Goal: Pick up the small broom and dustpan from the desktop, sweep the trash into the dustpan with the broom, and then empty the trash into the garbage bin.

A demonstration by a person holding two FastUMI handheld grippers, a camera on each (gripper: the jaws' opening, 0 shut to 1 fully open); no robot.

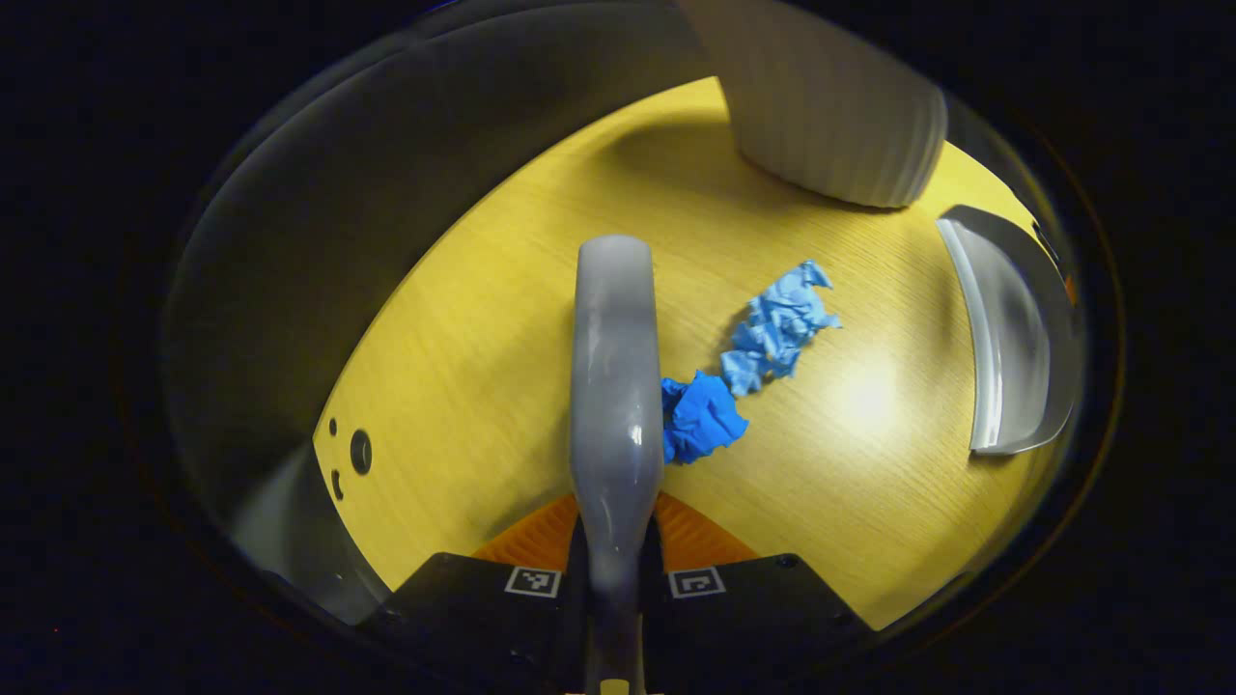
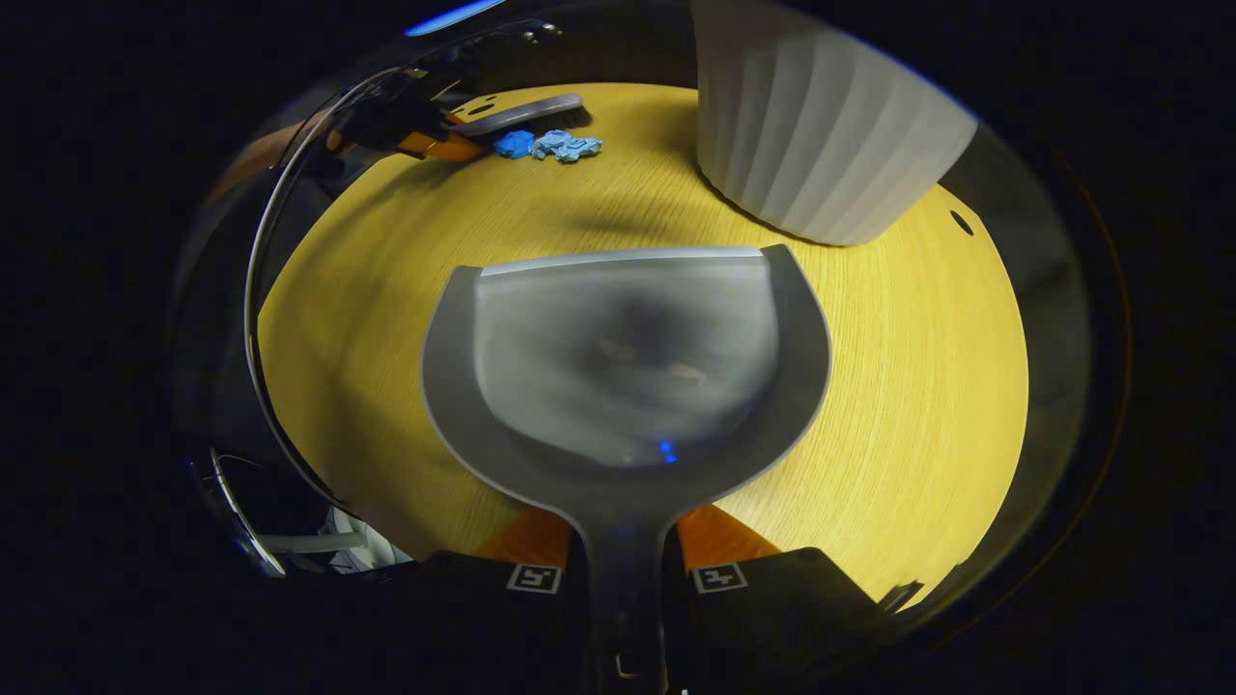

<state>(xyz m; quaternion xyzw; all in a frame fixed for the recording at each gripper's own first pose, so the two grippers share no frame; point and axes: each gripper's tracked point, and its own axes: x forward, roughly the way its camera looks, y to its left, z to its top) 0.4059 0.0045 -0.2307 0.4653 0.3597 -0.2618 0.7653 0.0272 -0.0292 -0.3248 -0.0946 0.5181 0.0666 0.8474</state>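
Left hand-held gripper [image 1: 614, 569]: I have it clamped on the broom [image 1: 614, 386], both fingers pressing the handle from either side, so the head reaches out ahead of me over the worktop [image 1: 463, 367].
Right hand-held gripper [image 2: 624, 579]: closed on the stem of the dustpan [image 2: 628, 367], pan held forward with its open lip facing away from me, ready to receive.
Trash: two crumpled blue pieces, a darker wad [image 1: 701, 417] touching the broom's right side and a paler piece [image 1: 780, 328] just beyond it. The broom sits on the far side of them from the pan so a sweep pushes toward it.
Gap: from the left gripper view the dustpan is well apart from the trash, across bare worktop.
Garbage bin [image 2: 821, 135]: white, ribbed, standing on the worktop beyond the dustpan, close for emptying.
Step, as I judge it: both tools in hand, sweeping not yet done.
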